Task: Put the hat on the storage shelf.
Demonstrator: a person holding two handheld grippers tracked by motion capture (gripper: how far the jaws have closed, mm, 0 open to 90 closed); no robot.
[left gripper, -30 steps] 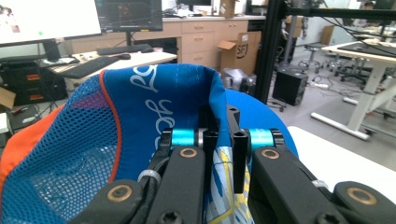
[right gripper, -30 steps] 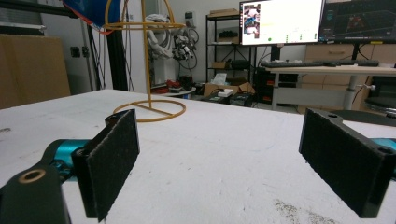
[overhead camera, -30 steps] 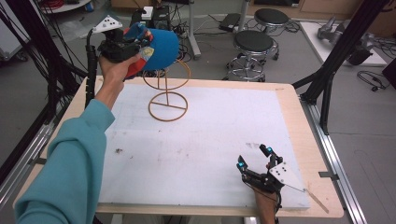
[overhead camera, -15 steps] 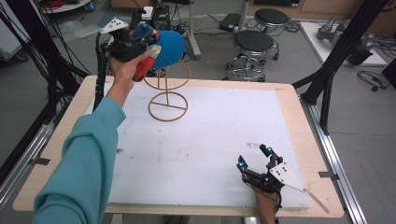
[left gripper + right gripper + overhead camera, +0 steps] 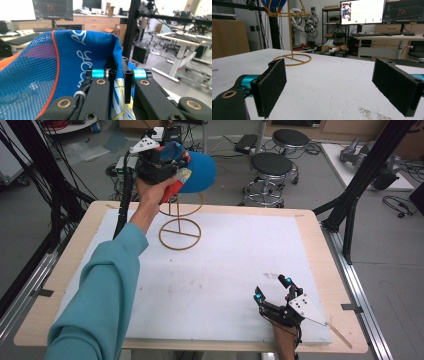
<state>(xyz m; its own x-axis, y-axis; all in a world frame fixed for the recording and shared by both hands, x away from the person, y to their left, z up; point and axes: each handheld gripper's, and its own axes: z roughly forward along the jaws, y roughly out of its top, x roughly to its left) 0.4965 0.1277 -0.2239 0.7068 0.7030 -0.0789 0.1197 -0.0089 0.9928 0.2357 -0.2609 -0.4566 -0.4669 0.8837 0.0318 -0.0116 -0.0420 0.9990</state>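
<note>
1 blue orange-trimmed mesh cap point(image 5: 62, 62)

Left arm raised with its claw clamped; right claw low with jaws spread.

The person's left arm point(image 5: 107, 290), in a teal sleeve, reaches forward and up from the bottom left of the high view, the hand point(image 5: 155, 192) wrapped around the left claw point(image 5: 170, 157) held high at the far edge of the counter point(image 5: 320, 250). In the left gripper view its jaws stand nearly together, pinching blue fabric point(image 5: 82, 55). The right claw point(image 5: 274, 290) sits low at the near right of the counter, the hand barely visible beneath it; in the right gripper view its two padded jaws stand wide apart with nothing between them.
</note>
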